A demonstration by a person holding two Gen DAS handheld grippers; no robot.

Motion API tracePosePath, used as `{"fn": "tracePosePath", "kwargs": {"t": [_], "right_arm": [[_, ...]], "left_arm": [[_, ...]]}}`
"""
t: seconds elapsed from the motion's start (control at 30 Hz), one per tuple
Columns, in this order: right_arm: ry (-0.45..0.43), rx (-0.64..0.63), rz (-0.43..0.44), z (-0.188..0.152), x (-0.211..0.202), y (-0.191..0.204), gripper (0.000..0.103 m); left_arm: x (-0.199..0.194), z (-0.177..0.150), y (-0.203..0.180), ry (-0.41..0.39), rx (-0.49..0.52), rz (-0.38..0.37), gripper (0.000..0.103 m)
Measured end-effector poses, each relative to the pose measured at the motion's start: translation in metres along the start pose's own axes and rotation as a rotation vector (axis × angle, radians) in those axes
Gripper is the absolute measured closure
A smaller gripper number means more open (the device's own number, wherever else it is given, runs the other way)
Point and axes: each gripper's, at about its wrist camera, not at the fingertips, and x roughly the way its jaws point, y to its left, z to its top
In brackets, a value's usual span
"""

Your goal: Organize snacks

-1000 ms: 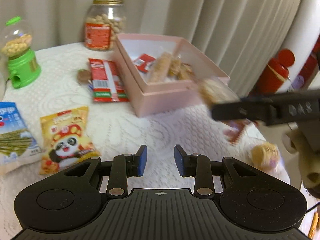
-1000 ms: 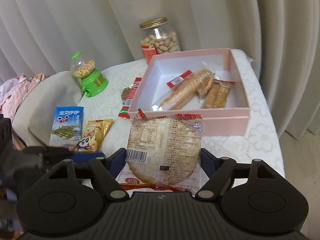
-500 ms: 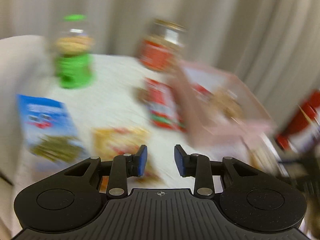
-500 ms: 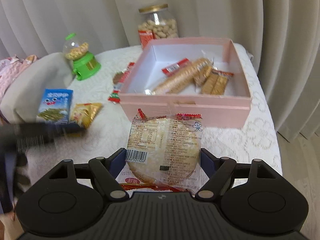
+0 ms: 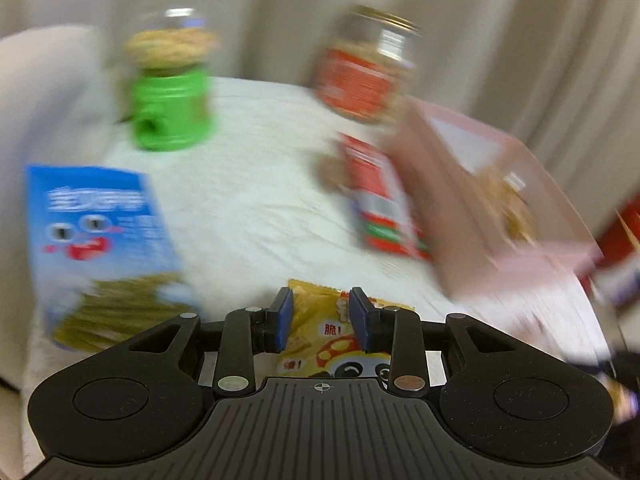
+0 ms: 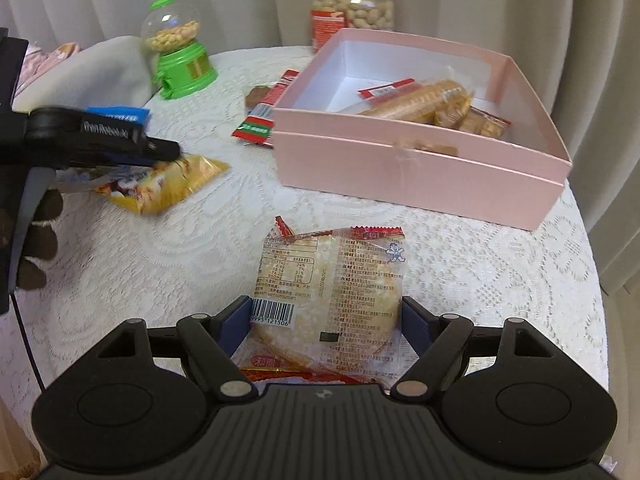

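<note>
Right gripper (image 6: 326, 320) clamps the rice cracker pack (image 6: 330, 292) by its sides, long axis pointing 12 o'clock at the pink box (image 6: 420, 168), open lace tablecloth (image 6: 200, 248) between. Left gripper (image 5: 321, 319), jaws parted, holds nothing, straddling the yellow panda snack bag (image 5: 340, 340); that view is blurred.

Both wrist views low over table (image 6: 160, 264)

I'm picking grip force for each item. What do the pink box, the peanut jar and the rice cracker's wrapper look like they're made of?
Pink box: probably matte paperboard, with thin flat walls and no shine. Peanut jar: clear glass or hard plastic, I cannot tell which, with a gold metal-looking lid. Rice cracker wrapper, held by the right gripper: thin glossy transparent plastic film, crinkled, with serrated seals.
</note>
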Motion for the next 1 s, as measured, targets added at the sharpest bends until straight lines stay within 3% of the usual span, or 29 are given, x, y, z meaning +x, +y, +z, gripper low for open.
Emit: {"fn": "tracePosePath", "kwargs": {"t": [0.07, 0.2, 0.3, 0.43, 0.5, 0.6, 0.73, 0.83, 0.93, 1.0], "right_arm": [[0.000, -0.013, -0.009, 0.001, -0.001, 0.002, 0.024], [-0.009, -0.022, -0.047, 0.000, -0.003, 0.000, 0.024], [-0.009, -0.002, -0.060, 0.000, -0.005, -0.010, 0.024], [-0.017, 0.063, -0.067, 0.004, -0.007, -0.030, 0.024], [-0.023, 0.092, -0.065, 0.005, -0.010, -0.037, 0.024], [-0.028, 0.107, -0.061, 0.003, -0.015, -0.044, 0.023], [-0.032, 0.112, -0.060, 0.003, -0.016, -0.046, 0.022], [-0.022, 0.124, -0.054, 0.002, -0.012, -0.047, 0.021], [-0.014, 0.123, -0.046, 0.001, -0.008, -0.044, 0.020], [-0.008, 0.114, -0.048, -0.001, -0.006, -0.042, 0.018]], "left_arm": [[-0.003, -0.008, -0.014, 0.018, 0.055, -0.041, 0.067], [-0.031, -0.020, -0.042, -0.041, 0.192, -0.001, 0.068], [-0.038, -0.028, -0.064, 0.013, 0.284, -0.041, 0.068], [-0.028, -0.046, -0.094, 0.050, 0.410, 0.034, 0.062], [-0.023, -0.050, -0.102, 0.053, 0.440, 0.062, 0.051], [-0.017, -0.048, -0.107, 0.065, 0.436, 0.032, 0.035], [-0.015, -0.048, -0.107, 0.072, 0.420, -0.008, 0.024], [-0.026, -0.042, -0.093, 0.034, 0.328, -0.043, 0.029], [-0.045, -0.038, -0.070, -0.069, 0.212, 0.018, 0.030], [-0.043, -0.034, -0.049, -0.054, 0.113, 0.024, 0.031]]}}
